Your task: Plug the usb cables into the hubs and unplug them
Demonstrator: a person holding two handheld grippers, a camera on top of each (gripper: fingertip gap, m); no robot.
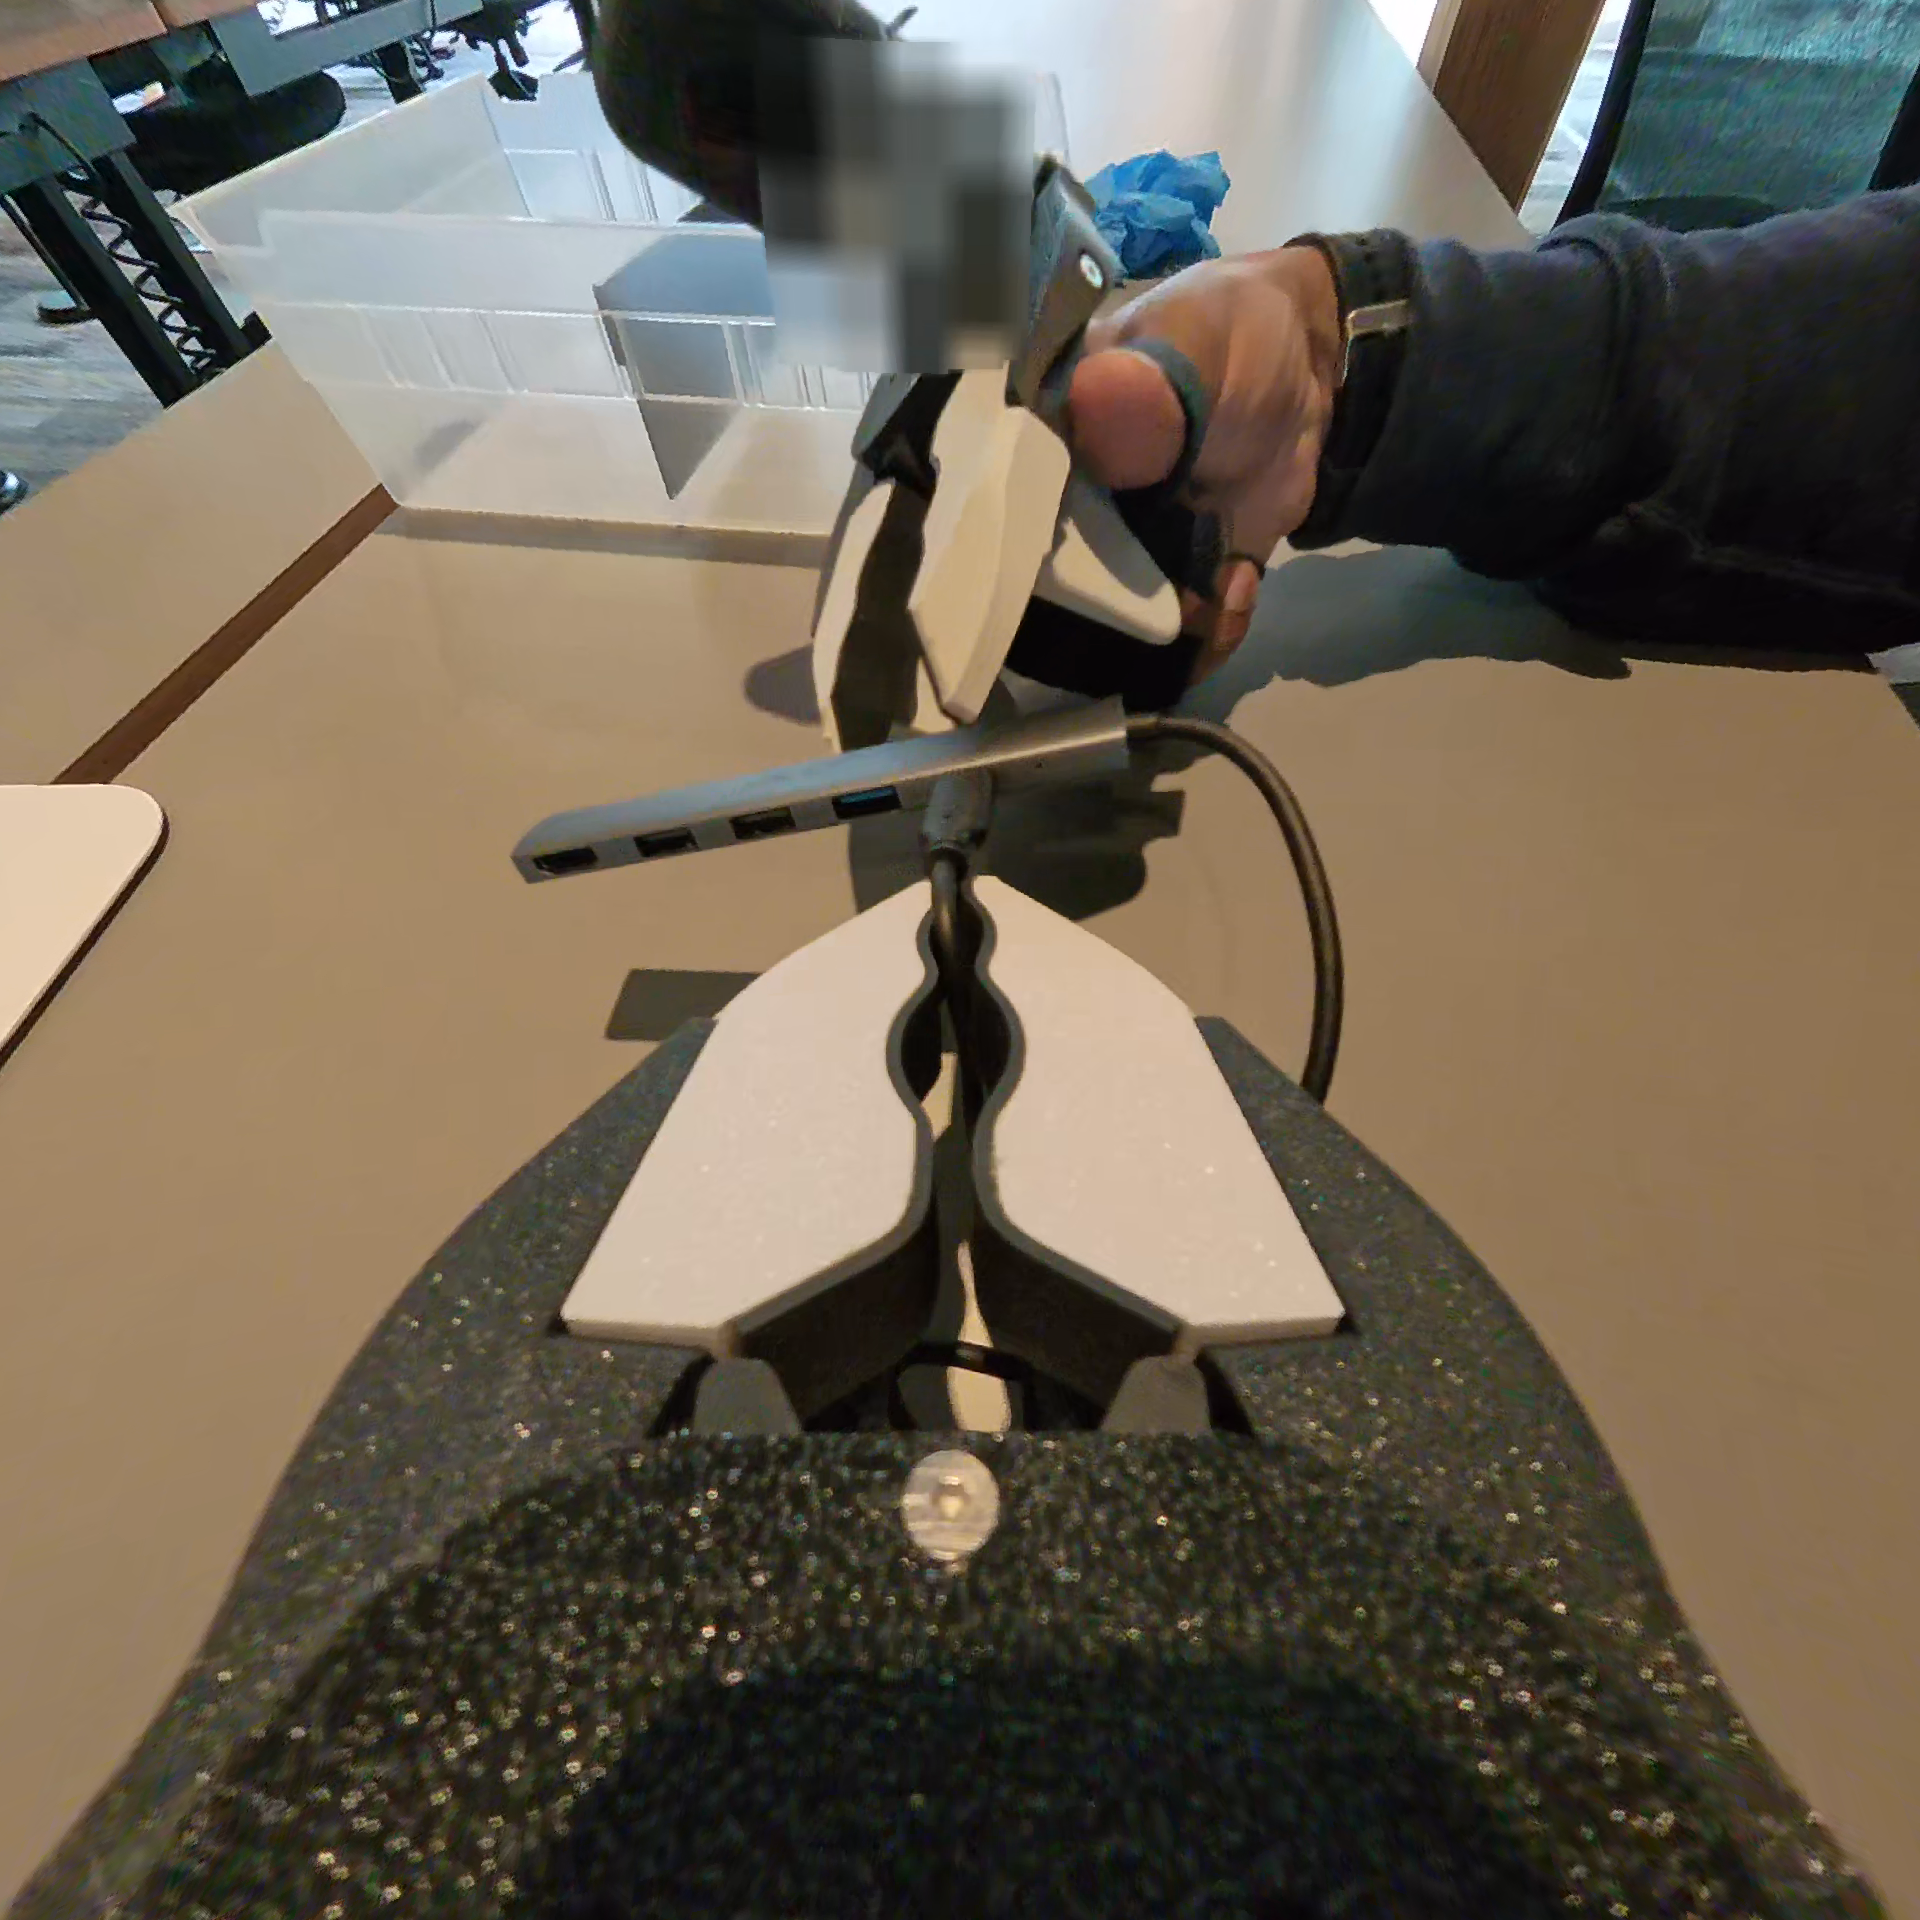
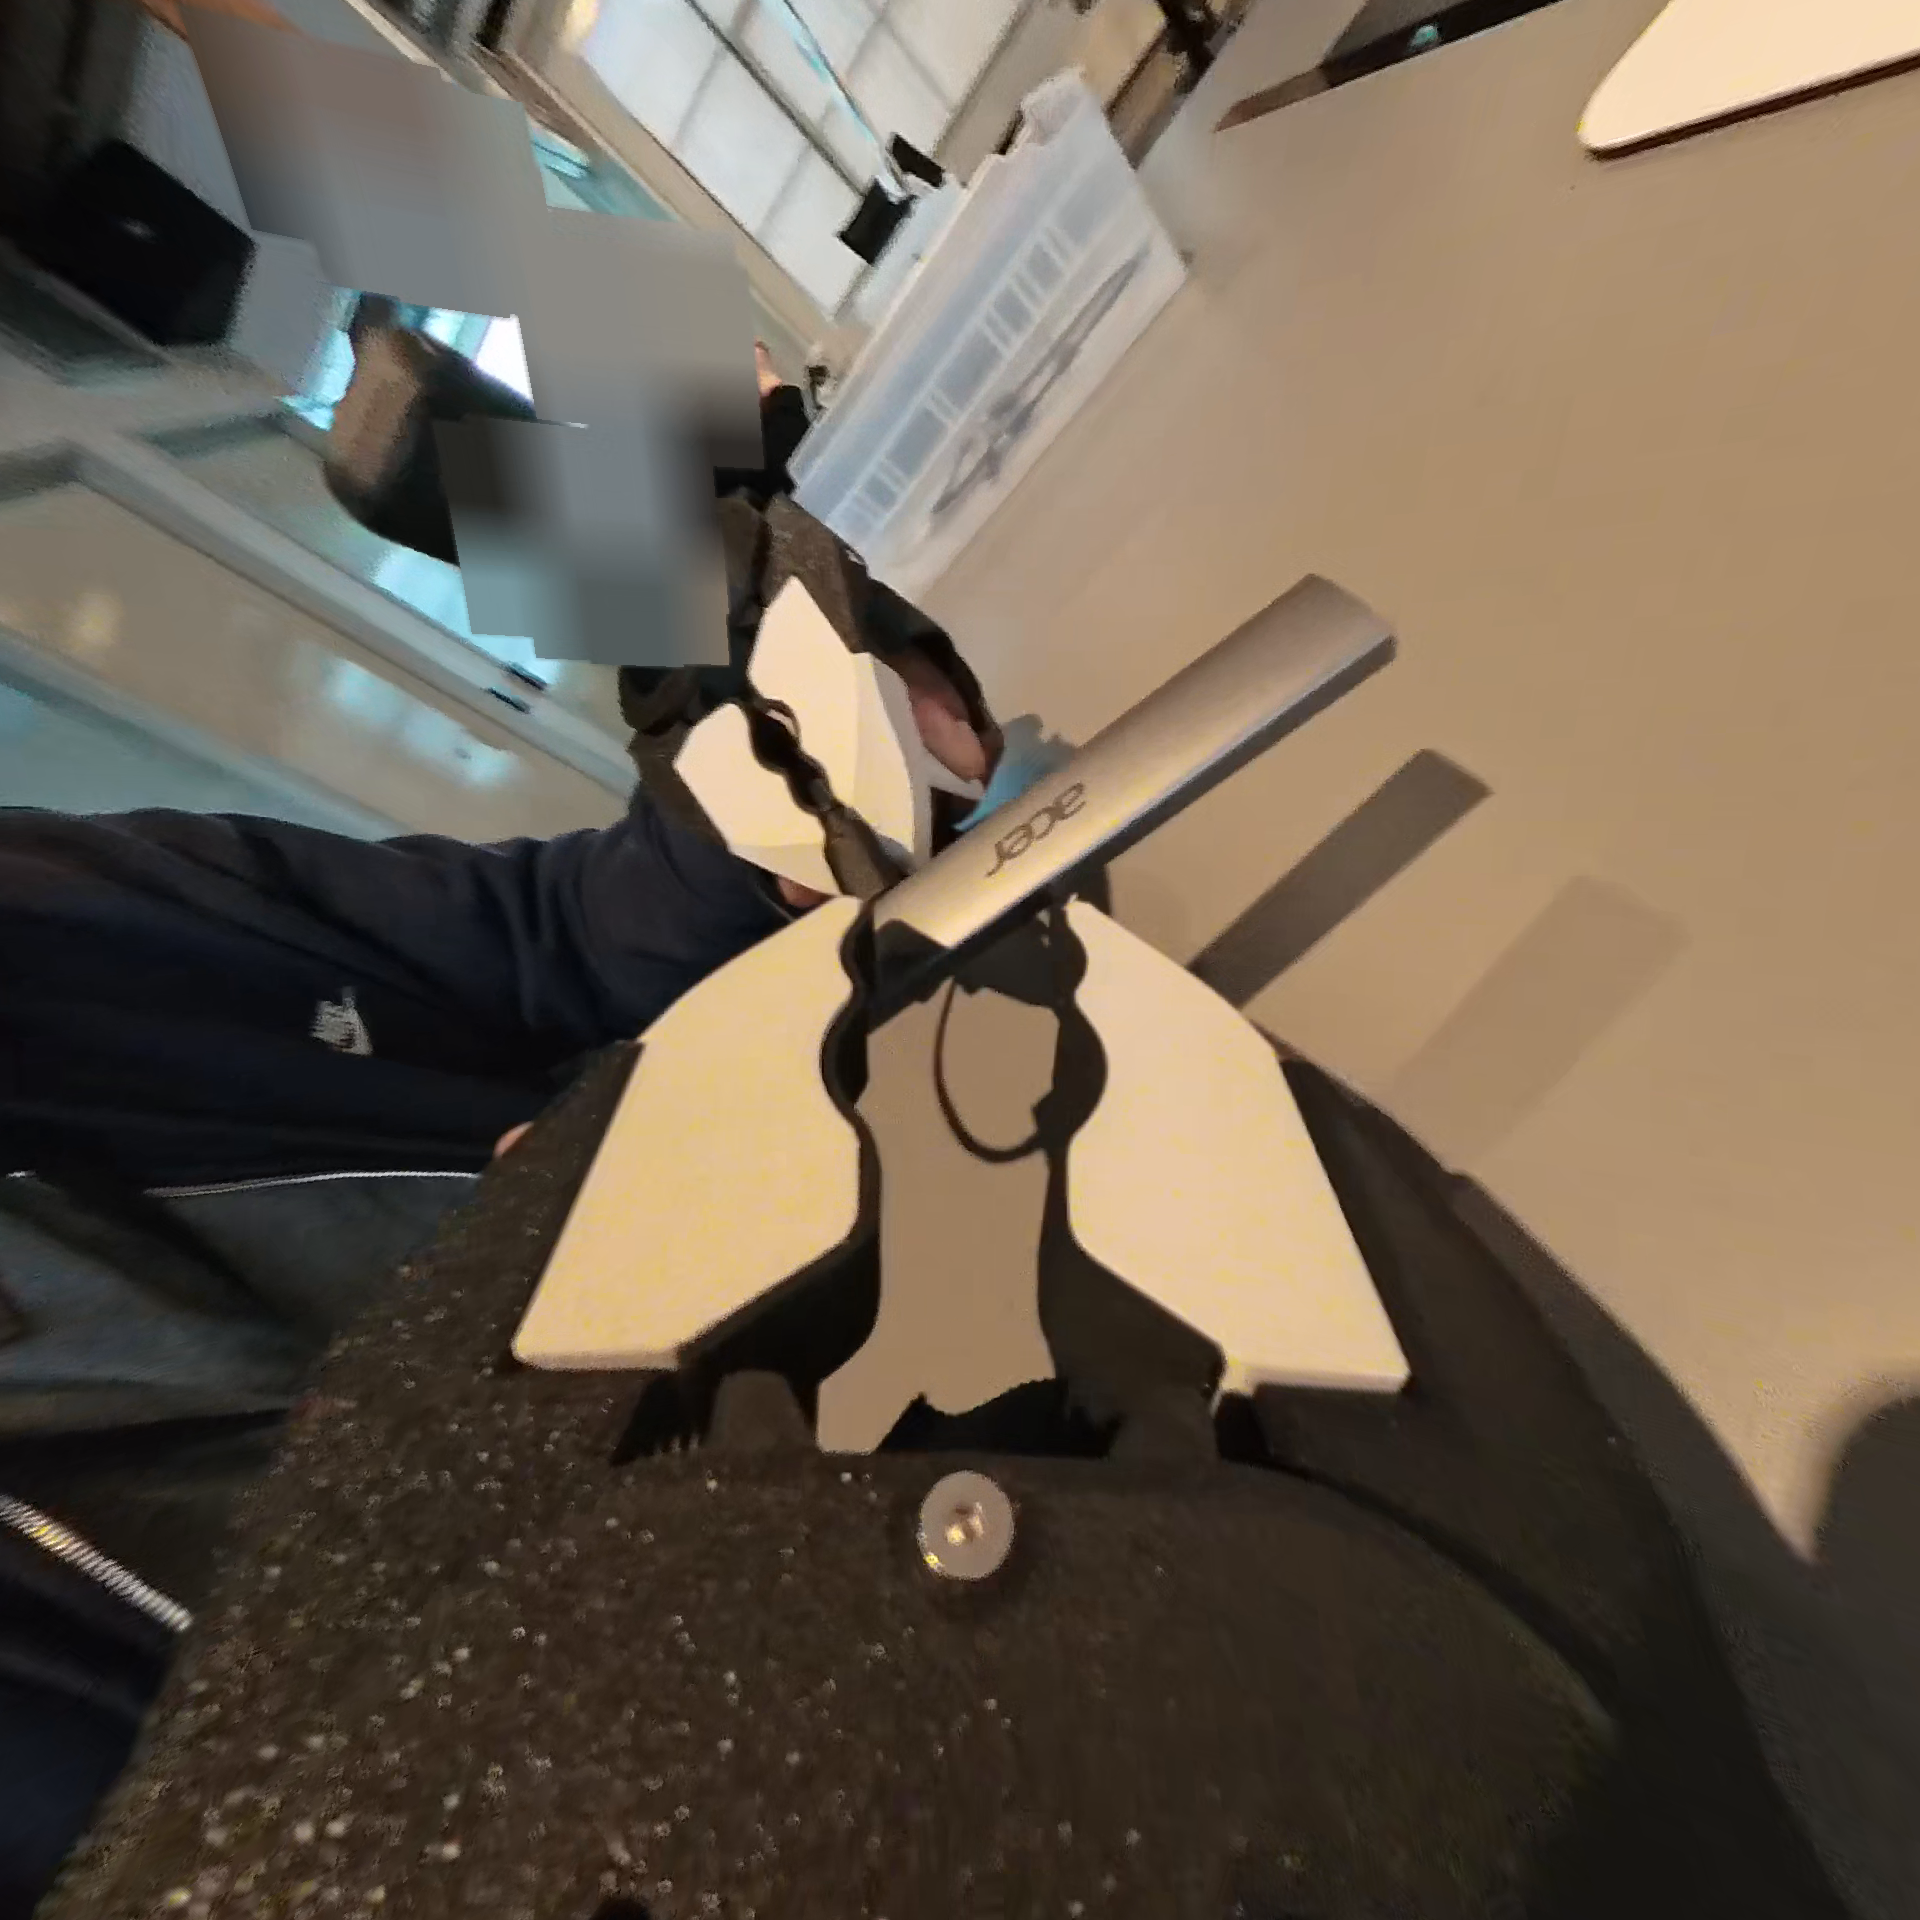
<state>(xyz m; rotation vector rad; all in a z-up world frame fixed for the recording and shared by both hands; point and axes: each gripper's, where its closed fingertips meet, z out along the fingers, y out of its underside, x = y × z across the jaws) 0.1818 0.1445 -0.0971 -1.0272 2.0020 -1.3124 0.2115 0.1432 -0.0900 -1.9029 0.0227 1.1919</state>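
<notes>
Hub (image 1: 790, 805), a slim grey metal bar with four ports along its near edge, hung above the smooth tan table (image 1: 416, 1091) in the left wrist view. The left gripper (image 1: 956, 914) pinched a black cable (image 1: 951, 935) whose plug sat in the hub; the right gripper (image 1: 914, 717) clamped the far right end. One clear plastic bin (image 1: 468, 343) stood far behind.

Seen from the right wrist, the right gripper (image 2: 966, 935) was closed on the hub (image 2: 1164, 769), with the left gripper (image 2: 831, 821) opposite.
</notes>
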